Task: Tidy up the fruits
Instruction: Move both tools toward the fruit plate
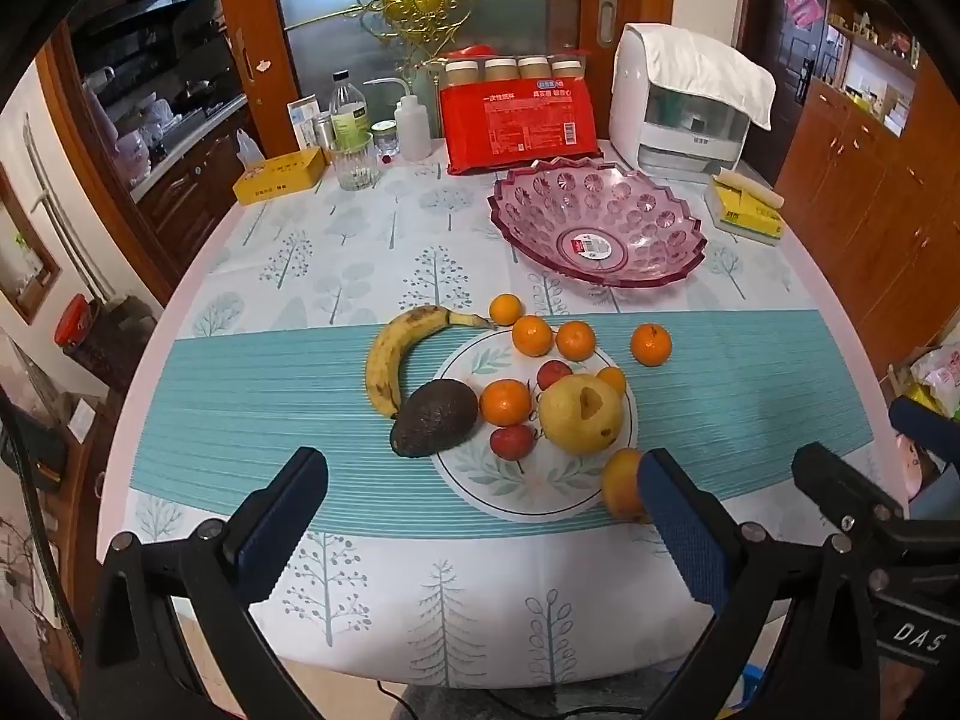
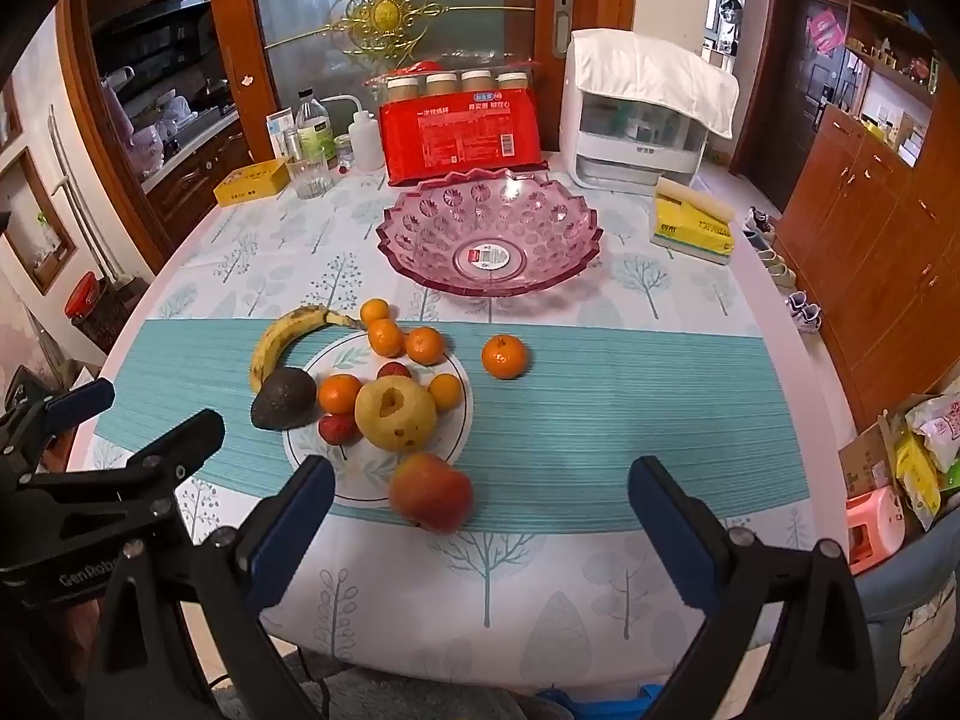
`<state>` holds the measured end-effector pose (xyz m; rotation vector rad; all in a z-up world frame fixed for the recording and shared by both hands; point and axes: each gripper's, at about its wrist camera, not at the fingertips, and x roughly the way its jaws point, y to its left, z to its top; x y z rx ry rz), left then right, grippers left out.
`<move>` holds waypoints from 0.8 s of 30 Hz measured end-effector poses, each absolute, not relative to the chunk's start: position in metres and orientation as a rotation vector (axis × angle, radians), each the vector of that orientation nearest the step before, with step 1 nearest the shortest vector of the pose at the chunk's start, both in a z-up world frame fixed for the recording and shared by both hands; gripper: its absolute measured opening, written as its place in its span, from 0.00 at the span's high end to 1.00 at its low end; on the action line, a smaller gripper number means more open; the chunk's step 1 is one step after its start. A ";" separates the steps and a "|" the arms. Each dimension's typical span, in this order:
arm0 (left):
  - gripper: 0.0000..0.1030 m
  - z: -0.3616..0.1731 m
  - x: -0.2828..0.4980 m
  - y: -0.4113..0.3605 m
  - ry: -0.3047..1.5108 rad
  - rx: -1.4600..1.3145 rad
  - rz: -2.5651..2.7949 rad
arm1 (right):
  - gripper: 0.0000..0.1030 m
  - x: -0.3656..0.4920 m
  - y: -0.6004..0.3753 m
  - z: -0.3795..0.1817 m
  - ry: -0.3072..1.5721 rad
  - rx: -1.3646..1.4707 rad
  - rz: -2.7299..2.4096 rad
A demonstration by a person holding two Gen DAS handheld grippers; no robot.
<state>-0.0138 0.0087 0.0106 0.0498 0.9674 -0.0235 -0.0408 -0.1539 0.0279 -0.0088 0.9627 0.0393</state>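
Orange, yellow and dark fruit sits clustered mid-table on a teal striped runner [image 2: 630,396], mostly over its printed white circle: pear [image 2: 395,414] in the middle, avocado [image 2: 283,399] touching it from the left side of the group, banana [image 2: 282,339] curving behind the avocado, apple [image 2: 431,492] nearest, at the runner's near edge. Several mandarins [image 2: 384,337] line the far side of the group, two small red fruits [image 2: 338,427] tucked beside the pear, and one lone mandarin [image 2: 504,355] apart to the right. Pink faceted bowl [image 2: 489,231] is empty, farther back on the tree-print tablecloth [image 2: 492,588]. Behind it: red package [image 2: 459,135] and white appliance [image 2: 636,120] under a cloth; yellow tissue pack [image 2: 693,222] to the right, yellow box [image 2: 252,181] and drinking glass [image 2: 309,175] far left. Left gripper [image 1: 480,513] and right gripper [image 2: 480,507] both hover over the near edge, jaws spread wide, nothing clamped. Right gripper has the apple between its fingers, not touching.
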 end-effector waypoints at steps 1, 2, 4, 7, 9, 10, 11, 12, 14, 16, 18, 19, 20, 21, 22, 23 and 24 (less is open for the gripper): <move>0.01 0.011 -0.014 0.008 0.968 0.057 -0.024 | 0.04 -0.042 -0.154 0.029 0.962 -0.004 0.037; 0.01 0.011 -0.015 0.008 0.969 0.064 -0.024 | 0.04 -0.043 -0.155 0.032 0.959 0.003 0.037; 0.01 0.011 -0.014 0.008 0.969 0.071 -0.025 | 0.04 -0.045 -0.162 0.033 0.956 0.015 0.043; 0.00 0.012 -0.014 0.007 0.965 0.062 -0.031 | 0.04 -0.043 -0.155 0.034 0.954 0.005 0.035; 0.01 0.013 -0.015 0.009 0.961 0.054 -0.038 | 0.04 -0.044 -0.158 0.037 0.941 0.026 0.040; 0.01 0.014 -0.015 0.010 0.959 0.052 -0.043 | 0.04 -0.043 -0.158 0.038 0.938 0.027 0.039; 0.00 0.015 -0.015 0.011 0.957 0.050 -0.049 | 0.04 -0.043 -0.159 0.039 0.936 0.024 0.035; 0.01 0.016 -0.015 0.011 0.954 0.049 -0.056 | 0.04 -0.043 -0.156 0.039 0.939 0.015 0.026; 0.01 0.019 -0.014 0.012 0.946 0.046 -0.062 | 0.04 -0.043 -0.156 0.043 0.924 0.012 0.024; 0.01 0.022 -0.014 0.014 0.934 0.047 -0.064 | 0.04 -0.042 -0.155 0.048 0.906 0.003 0.017; 0.01 0.025 -0.013 0.014 0.924 0.055 -0.063 | 0.04 -0.041 -0.157 0.055 0.873 0.003 0.013; 0.01 0.027 -0.012 0.014 0.918 0.059 -0.063 | 0.04 -0.040 -0.157 0.057 0.866 0.001 0.014; 0.01 0.029 -0.012 0.014 0.912 0.060 -0.062 | 0.04 -0.038 -0.158 0.060 0.868 0.003 0.022; 0.01 0.031 -0.011 0.015 0.907 0.061 -0.062 | 0.04 -0.036 -0.160 0.062 0.874 0.017 0.034; 0.01 0.032 -0.011 0.015 0.903 0.059 -0.062 | 0.04 -0.034 -0.161 0.064 0.875 0.020 0.039; 0.01 0.033 -0.010 0.015 0.901 0.057 -0.063 | 0.04 -0.033 -0.162 0.067 0.873 0.026 0.043; 0.01 0.035 -0.008 0.016 0.901 0.053 -0.064 | 0.04 -0.032 -0.162 0.069 0.865 0.022 0.046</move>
